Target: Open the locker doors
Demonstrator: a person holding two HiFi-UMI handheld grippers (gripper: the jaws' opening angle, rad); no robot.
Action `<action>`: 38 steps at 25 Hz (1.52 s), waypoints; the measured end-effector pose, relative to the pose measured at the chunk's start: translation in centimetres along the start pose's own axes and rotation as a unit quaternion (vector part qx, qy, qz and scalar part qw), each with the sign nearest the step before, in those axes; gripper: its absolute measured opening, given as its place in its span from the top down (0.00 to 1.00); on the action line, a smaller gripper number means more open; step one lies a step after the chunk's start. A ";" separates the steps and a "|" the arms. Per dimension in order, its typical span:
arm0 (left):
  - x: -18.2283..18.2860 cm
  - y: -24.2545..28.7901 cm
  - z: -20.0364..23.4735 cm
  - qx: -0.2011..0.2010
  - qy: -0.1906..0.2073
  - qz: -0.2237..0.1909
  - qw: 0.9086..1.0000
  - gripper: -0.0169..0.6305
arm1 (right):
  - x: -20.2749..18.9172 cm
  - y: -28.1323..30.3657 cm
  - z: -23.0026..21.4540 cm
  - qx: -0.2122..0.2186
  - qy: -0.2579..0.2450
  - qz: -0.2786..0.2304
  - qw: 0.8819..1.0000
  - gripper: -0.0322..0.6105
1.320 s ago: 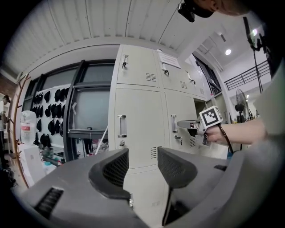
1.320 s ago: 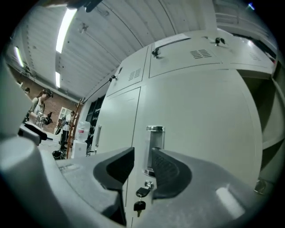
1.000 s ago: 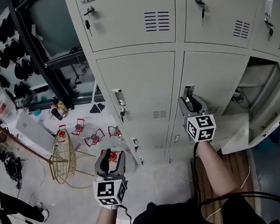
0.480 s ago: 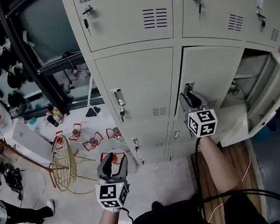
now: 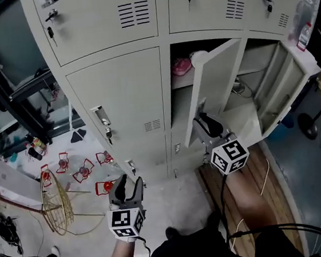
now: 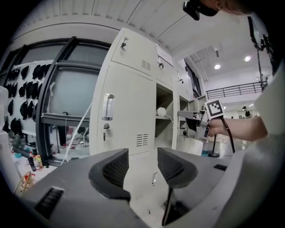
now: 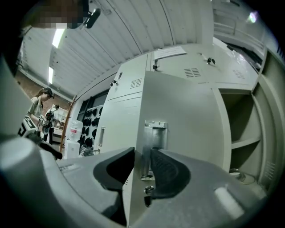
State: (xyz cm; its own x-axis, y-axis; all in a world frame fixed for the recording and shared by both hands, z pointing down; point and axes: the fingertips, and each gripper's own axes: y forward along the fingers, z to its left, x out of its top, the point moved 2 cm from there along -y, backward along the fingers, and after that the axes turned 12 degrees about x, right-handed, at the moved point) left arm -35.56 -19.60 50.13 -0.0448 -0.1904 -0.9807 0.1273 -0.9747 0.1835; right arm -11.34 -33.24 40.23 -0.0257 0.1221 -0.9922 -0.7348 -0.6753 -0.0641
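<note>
- Head view: the right gripper [image 5: 204, 121] has the free edge of the grey sheet-steel locker door [image 5: 216, 84], middle row, middle column. The door stands about half open. Step in hand, as I judge it: swinging this door out.
- Head view: the left gripper [image 5: 129, 183] hangs low, well apart from the lockers. It sits in front of the shut grey left-hand door [image 5: 122, 95], whose chrome pull handle [image 5: 100, 116] is untouched.
- Head view, contents: the opened middle compartment [image 5: 180, 102] has a pink soft item [image 5: 181, 66] and a white rounded thing [image 5: 199, 57] on its shelf. I can identify neither. The right-hand compartment [image 5: 254, 65], its door wide open, shows cable-like clutter that I cannot make out.
- Left gripper view: the left gripper [image 6: 142, 165] has its jaws apart with nothing between them. The shut left-hand door [image 6: 129, 111] is ahead.
- Right gripper view: the right gripper [image 7: 142, 167] pads clamp the door [image 7: 187, 124] at its bright metal latch plate [image 7: 153, 133]. The jaws have just eased slightly wider, with the door edge between them.
- Next, probably: carry the door to full swing and let go. The left-hand door then needs a pinch on its handle and an outward pull.
</note>
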 end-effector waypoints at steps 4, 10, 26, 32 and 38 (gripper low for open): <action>0.1 1.4 -2.3 -0.028 0.002 -0.004 1.000 0.66 | 0.4 -2.9 0.3 -0.017 -0.019 0.009 1.000 0.78; -1.0 2.9 -4.2 -0.057 0.001 0.008 0.998 0.66 | 0.8 -7.4 0.0 -0.048 -0.016 -0.005 0.999 0.79; 0.5 4.8 -11.3 -0.077 0.017 0.006 0.997 0.66 | 1.0 -16.3 -3.2 -0.080 0.000 -0.030 0.996 0.79; 1.3 4.5 -14.4 -0.072 0.022 0.000 0.997 0.66 | 1.2 -17.5 -4.0 -0.066 0.019 -0.043 0.997 0.80; 2.1 4.3 -16.6 -0.070 0.026 -0.003 0.997 0.66 | 2.4 -20.4 -5.5 -0.092 0.055 -0.079 0.991 0.88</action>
State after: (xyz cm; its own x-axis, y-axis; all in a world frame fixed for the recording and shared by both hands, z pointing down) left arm -18.65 -22.27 47.78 0.0044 -0.1745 -0.9846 0.2641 -0.9495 0.1694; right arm 7.31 -23.19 38.53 0.1609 0.1631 -0.9734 -0.5870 -0.7770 -0.2272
